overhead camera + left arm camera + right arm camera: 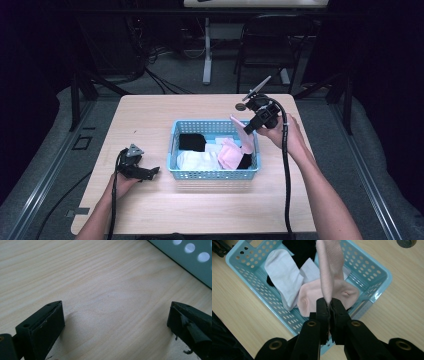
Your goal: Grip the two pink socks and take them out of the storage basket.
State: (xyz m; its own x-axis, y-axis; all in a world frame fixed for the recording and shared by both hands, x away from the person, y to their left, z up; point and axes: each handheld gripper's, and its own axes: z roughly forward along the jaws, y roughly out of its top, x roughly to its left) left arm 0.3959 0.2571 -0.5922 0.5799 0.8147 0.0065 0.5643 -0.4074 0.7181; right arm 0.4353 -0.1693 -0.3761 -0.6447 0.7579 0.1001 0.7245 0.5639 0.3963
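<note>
Jaws of our right gripper (329,305) pinch the limp pink sock (329,267), probably its cuff; left gripper (115,322) gapes empty.

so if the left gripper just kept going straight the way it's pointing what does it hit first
Probably the blue basket. The left gripper rests open on the table, aimed at the basket's near left wall, with bare wood between. Depth is hard to judge, and it may just slide along the tabletop first.
</note>
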